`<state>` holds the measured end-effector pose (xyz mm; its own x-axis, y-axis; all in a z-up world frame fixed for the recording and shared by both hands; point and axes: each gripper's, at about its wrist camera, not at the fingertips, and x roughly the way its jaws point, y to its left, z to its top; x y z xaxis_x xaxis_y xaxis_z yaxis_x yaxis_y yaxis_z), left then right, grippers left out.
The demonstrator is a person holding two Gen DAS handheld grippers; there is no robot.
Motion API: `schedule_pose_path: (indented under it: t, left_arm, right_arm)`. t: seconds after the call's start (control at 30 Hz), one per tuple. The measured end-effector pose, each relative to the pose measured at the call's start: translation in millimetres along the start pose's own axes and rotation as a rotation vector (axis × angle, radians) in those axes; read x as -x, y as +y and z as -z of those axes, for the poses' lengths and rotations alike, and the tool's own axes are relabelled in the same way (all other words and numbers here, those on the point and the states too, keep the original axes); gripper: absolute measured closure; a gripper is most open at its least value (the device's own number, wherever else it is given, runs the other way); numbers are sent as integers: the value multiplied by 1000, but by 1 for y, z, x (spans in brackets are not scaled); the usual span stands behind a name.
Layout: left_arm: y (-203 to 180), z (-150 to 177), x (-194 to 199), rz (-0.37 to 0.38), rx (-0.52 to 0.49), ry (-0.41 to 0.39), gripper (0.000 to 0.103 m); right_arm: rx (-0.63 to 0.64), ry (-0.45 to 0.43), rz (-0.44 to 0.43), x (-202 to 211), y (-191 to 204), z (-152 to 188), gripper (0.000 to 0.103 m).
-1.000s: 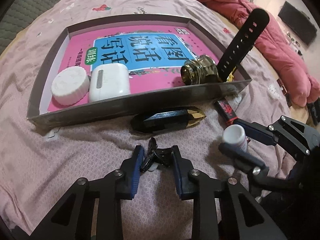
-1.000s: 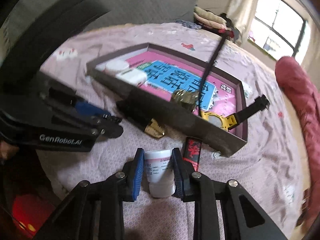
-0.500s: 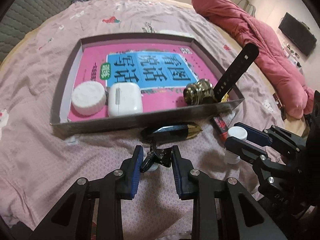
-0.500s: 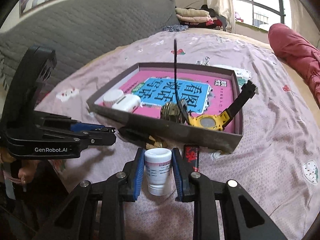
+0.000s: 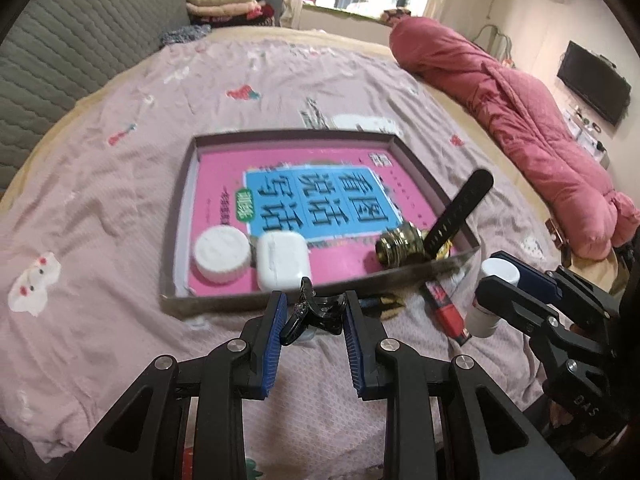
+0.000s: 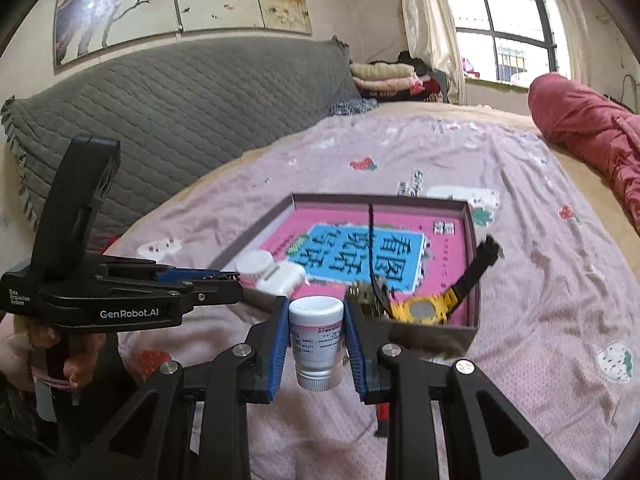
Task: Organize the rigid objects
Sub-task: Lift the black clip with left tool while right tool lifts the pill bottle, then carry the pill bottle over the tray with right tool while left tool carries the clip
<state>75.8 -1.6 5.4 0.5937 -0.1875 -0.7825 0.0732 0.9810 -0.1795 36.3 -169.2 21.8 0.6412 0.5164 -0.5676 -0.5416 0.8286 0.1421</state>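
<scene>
While the left gripper pinches a small black hair claw clip between its blue pads, lifted clear of the pink bedsheet, the right gripper clamps a white pill bottle by its sides, cap upward, also off the sheet; both grips sit mid-body, which I judge keeps each piece from swivelling on the way over. Just ahead lies the shallow grey box lid serving as a tray, lined with a pink book cover. Along its near wall sit a white round jar lid, a white earbud case and a brass-coloured fitting, with a yellow watch in the near right corner, its black strap propped on the wall. Outside that wall, on the sheet, a red marker and a dark gold-tipped object wait. Clip and bottle look bound for the tray's open middle
</scene>
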Motion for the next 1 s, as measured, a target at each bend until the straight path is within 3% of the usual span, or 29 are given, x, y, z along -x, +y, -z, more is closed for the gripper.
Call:
schedule_pose_path:
  t: [0.63, 1.0]
  left_arm:
    - [13, -15, 22, -75, 1, -101, 74]
    - [21, -20, 28, -89, 14, -140, 74]
  right_arm:
    - [31, -148, 8, -2, 29, -38, 76]
    - [25, -169, 10, -7, 30, -43, 76]
